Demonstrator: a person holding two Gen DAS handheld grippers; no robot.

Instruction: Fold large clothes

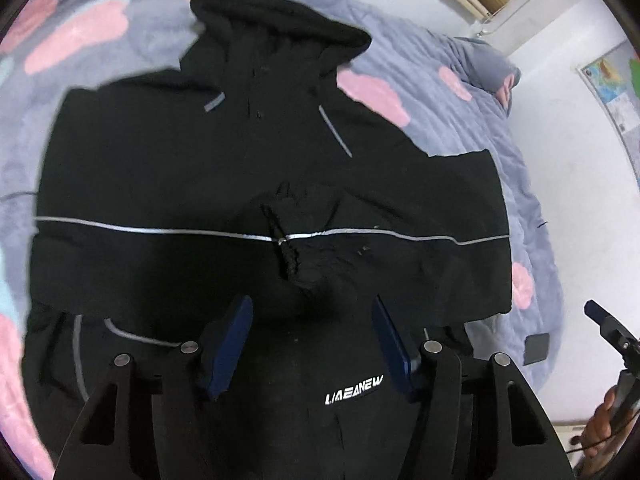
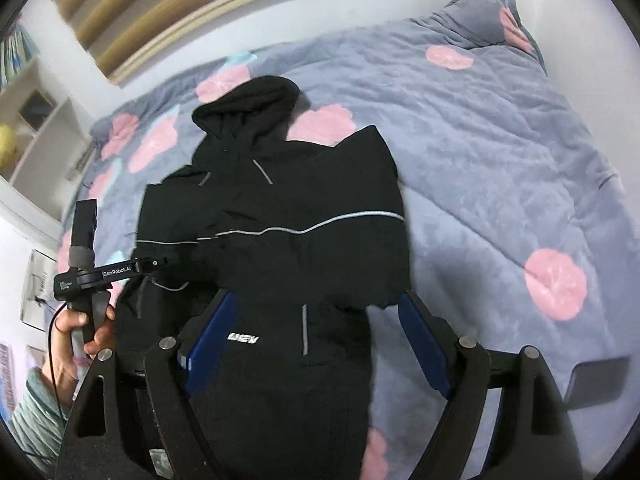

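Across the middle of both frames, on the grey flowered quilt (image 2: 480, 128), lies the black hooded jacket (image 1: 240, 168), bulky, soft and probably slippery, best pinched at the hem, while left gripper (image 1: 312, 344) and right gripper (image 2: 316, 340) hang open, empty.

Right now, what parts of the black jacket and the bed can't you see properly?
- Jacket hem: left wrist view, behind the left gripper and cut off below.
- Same hem, right wrist view: behind the right gripper.
- Logo: right wrist view, partly hidden by a finger.
- Poster: too small.
- Bed: edges cut off.
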